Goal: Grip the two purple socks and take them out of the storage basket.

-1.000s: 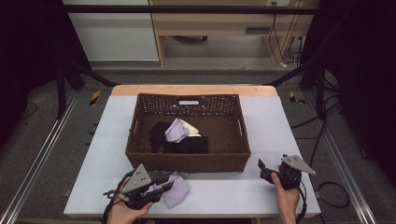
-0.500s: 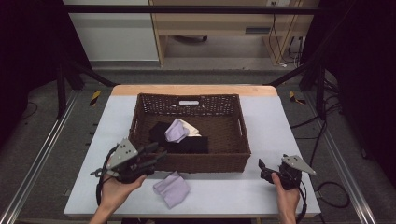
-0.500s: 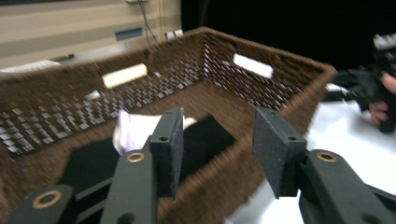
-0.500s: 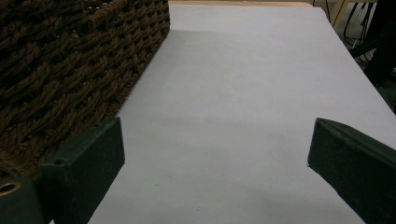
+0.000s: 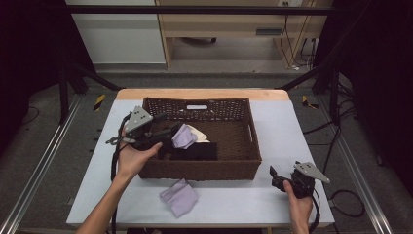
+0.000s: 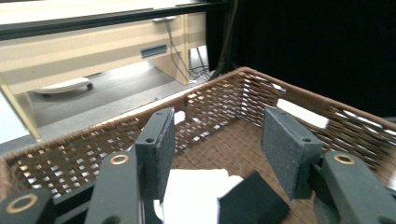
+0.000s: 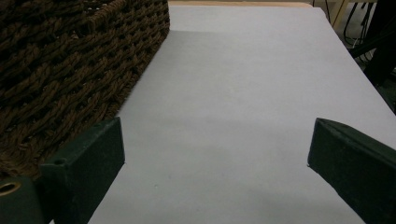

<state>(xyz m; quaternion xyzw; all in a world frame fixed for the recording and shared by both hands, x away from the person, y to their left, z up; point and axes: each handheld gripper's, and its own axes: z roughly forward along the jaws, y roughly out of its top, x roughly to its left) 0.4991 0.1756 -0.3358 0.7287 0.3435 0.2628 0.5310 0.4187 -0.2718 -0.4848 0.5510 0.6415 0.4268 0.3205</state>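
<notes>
My left gripper (image 5: 168, 132) hangs over the basket (image 5: 253, 141), its jaws just opened wide and empty, going for the lilac cloth (image 5: 184, 136) inside. My right gripper (image 5: 275, 176) waits beside the basket, spread and empty. Next, I must lower and pinch.

rough woven wicker basket (image 5: 243, 161); soft matt lilac cloth (image 5: 179, 196); smooth matt table (image 5: 292, 131).
</notes>
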